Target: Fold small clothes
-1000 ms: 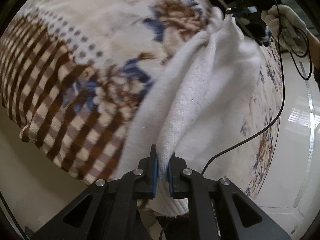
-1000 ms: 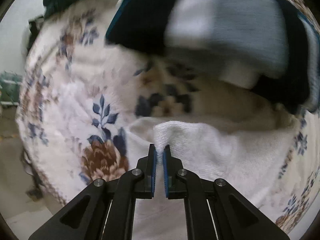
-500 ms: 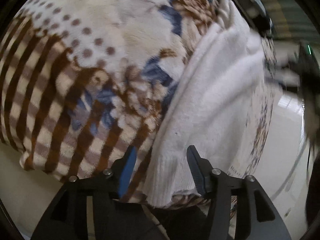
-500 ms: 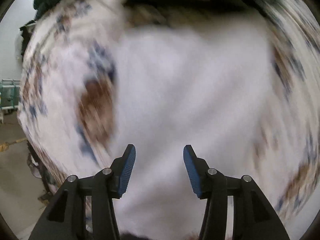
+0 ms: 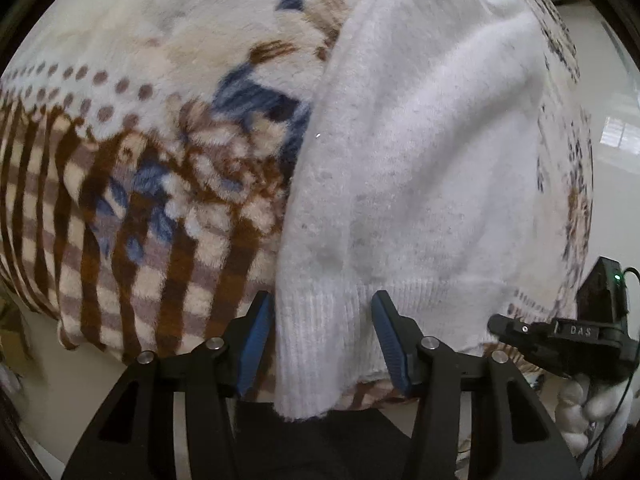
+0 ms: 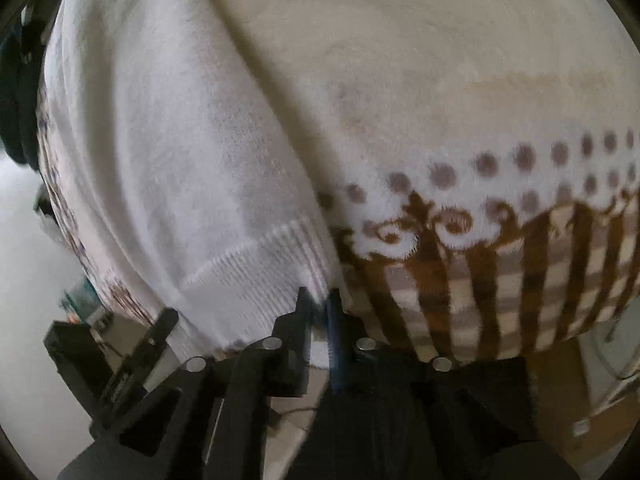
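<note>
A white fuzzy knit sweater (image 5: 420,152) lies folded lengthwise on a patterned blanket (image 5: 160,128). Its ribbed hem hangs over the near edge. My left gripper (image 5: 322,340) is open, its blue pads either side of the ribbed hem, gripping nothing. In the right wrist view the sweater (image 6: 160,140) lies at the left, and my right gripper (image 6: 318,304) is shut on the corner of its ribbed hem. The right gripper also shows at the lower right of the left wrist view (image 5: 560,340).
The blanket (image 6: 460,80) is cream with blue and brown flowers, dots and a brown checked border, and drapes over the near edge. Pale glossy floor (image 5: 616,128) lies at the right. Dark clothes (image 6: 16,92) sit at the far left edge.
Both grippers let go of the sweater's far fold and opened. They came down to the near ribbed hem, where the right gripper has shut on its corner.
</note>
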Action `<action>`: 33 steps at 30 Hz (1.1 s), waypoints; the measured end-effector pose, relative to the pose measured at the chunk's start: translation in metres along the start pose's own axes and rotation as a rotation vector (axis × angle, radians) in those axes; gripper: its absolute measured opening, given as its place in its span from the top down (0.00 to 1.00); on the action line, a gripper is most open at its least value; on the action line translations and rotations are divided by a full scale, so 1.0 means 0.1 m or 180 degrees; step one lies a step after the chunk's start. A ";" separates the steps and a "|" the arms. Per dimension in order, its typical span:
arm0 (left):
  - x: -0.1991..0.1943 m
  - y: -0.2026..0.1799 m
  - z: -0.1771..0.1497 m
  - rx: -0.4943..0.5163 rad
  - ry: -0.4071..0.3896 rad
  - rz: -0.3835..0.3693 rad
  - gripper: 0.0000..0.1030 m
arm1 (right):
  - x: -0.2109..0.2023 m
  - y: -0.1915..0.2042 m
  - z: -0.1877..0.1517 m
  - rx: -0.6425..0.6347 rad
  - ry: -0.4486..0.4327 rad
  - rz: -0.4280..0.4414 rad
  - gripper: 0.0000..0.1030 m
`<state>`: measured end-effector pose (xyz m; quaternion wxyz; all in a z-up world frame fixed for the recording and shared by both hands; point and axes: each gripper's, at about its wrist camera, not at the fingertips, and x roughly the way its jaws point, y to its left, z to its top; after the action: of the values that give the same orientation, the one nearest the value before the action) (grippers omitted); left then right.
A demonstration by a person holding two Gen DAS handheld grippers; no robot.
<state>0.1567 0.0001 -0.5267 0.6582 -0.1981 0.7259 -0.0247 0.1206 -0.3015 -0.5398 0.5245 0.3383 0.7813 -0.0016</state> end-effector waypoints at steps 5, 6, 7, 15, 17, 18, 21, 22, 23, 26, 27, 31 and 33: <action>-0.04 -0.08 0.05 0.0262 -0.0170 0.0157 0.86 | -0.16 -0.05 -0.33 -0.0168 -0.0306 -0.0280 0.96; -0.05 -0.05 0.05 0.0262 -0.0178 0.0150 0.89 | -0.21 -0.07 -0.39 -0.0198 -0.0335 -0.0313 0.96; -0.06 -0.05 0.05 0.0263 -0.0204 0.0152 0.92 | -0.25 -0.10 -0.44 -0.0215 -0.0347 -0.0304 0.96; -0.19 -0.04 -0.13 0.0267 -0.0430 0.0161 0.98 | -0.23 -0.17 -0.60 -0.0307 -0.0255 -0.0363 0.98; -0.25 0.03 -0.15 0.0209 -0.0494 0.0150 0.98 | -0.13 -0.16 -0.69 -0.0402 -0.0196 -0.0438 0.98; -0.29 0.08 -0.16 0.0166 -0.0521 0.0143 0.98 | -0.07 -0.14 -0.73 -0.0443 -0.0171 -0.0458 0.98; -0.36 0.21 -0.14 0.0056 -0.0558 0.0109 0.98 | 0.10 0.01 -0.78 -0.0553 -0.0046 -0.0451 0.98; -0.34 0.25 -0.14 0.0073 -0.0545 0.0150 0.98 | 0.14 0.06 -0.80 -0.0601 -0.0010 -0.0451 0.98; -0.31 0.27 -0.13 0.0081 -0.0542 0.0191 0.98 | 0.18 0.10 -0.83 -0.0642 0.0016 -0.0472 0.98; -0.07 0.37 -0.09 0.0055 -0.0411 0.0235 0.98 | 0.41 0.11 -0.83 -0.0644 0.0090 -0.0617 0.98; 0.00 0.38 -0.07 0.0059 -0.0381 0.0258 0.97 | 0.47 0.12 -0.81 -0.0634 0.0082 -0.0641 0.98; 0.05 0.30 0.02 0.0208 -0.0276 0.0291 0.94 | 0.64 0.18 -0.70 -0.0651 0.0109 -0.0666 0.96; -0.08 0.25 0.06 0.0189 -0.0233 0.0216 0.93 | 0.59 0.14 -0.62 -0.0690 0.0219 -0.0615 0.91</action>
<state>0.1569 0.0269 -0.5272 0.6903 -0.1546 0.7066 -0.0166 0.0645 -0.2372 -0.5552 0.5282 0.2028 0.8234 0.0438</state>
